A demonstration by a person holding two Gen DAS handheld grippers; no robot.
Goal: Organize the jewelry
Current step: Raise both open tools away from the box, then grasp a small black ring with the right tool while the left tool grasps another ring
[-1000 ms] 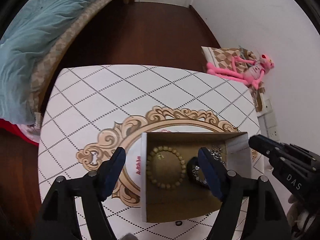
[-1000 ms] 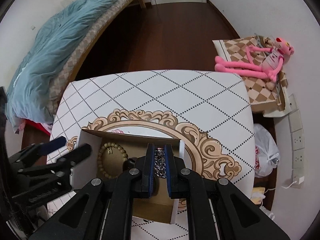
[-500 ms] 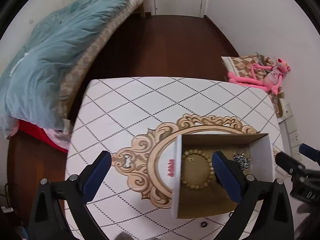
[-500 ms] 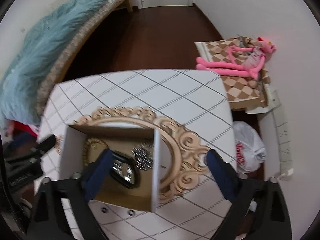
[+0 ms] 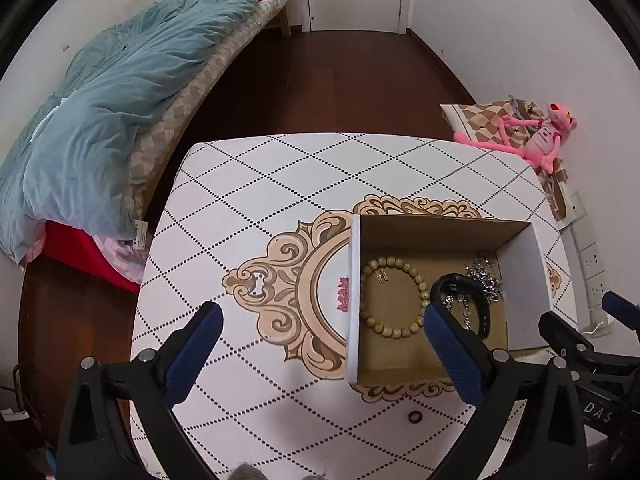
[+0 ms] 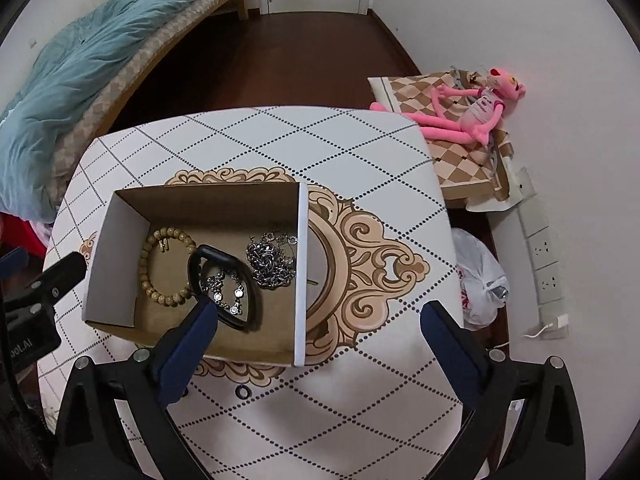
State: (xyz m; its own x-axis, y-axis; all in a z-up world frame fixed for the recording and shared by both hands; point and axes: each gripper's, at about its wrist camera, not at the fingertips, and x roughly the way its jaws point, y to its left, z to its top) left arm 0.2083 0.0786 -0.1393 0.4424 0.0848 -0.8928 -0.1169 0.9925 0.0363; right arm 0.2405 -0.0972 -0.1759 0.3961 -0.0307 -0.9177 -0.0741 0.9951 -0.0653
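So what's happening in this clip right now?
A person is tidying jewelry with two handheld grippers. The left gripper and right gripper both hang open above the table, holding nothing. The cardboard box holds a wooden bead bracelet, a black band, a crystal chain and a silver chain pile. Two small dark rings lie on the table in front of the box.

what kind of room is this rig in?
Most likely a bedroom at home: a bed with a rumpled blue duvet, a pink plush toy on the floor, and a patterned table holding a jewelry box.
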